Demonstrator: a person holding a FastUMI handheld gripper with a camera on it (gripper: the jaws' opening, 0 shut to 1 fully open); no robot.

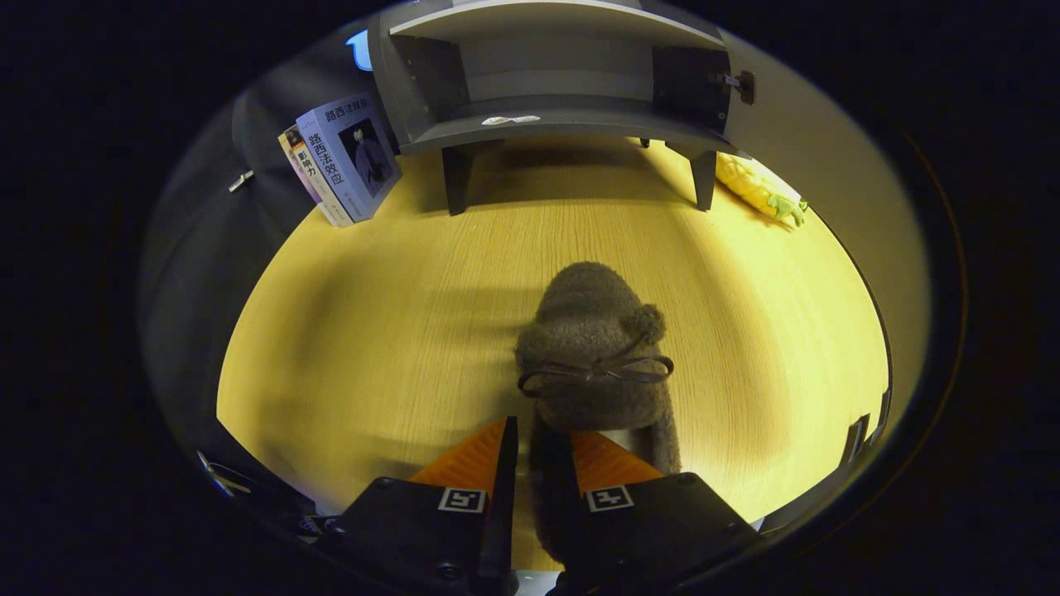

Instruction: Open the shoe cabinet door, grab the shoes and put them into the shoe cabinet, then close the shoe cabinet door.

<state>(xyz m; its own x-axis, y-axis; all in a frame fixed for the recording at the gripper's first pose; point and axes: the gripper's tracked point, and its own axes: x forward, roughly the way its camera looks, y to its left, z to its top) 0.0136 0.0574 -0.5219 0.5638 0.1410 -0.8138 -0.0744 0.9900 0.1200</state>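
Fuzzy grey-brown slipper (592, 348) with a thin dark bow and a pompom hangs over the wooden tabletop (373, 331), its heel edge pinched between the fingers of the gripper (542, 455), which are drawn close together on the fabric. Beyond it stands the dark shoe cabinet (555, 91) on short legs, door open. Two books (344, 165) lean beside the cabinet; a yellow plush toy (758, 189) lies on its other side.

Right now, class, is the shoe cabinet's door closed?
No: the shoe cabinet stands open, its shelf visible beyond the fuzzy slipper, whose edge the tool pinches between its fingers.
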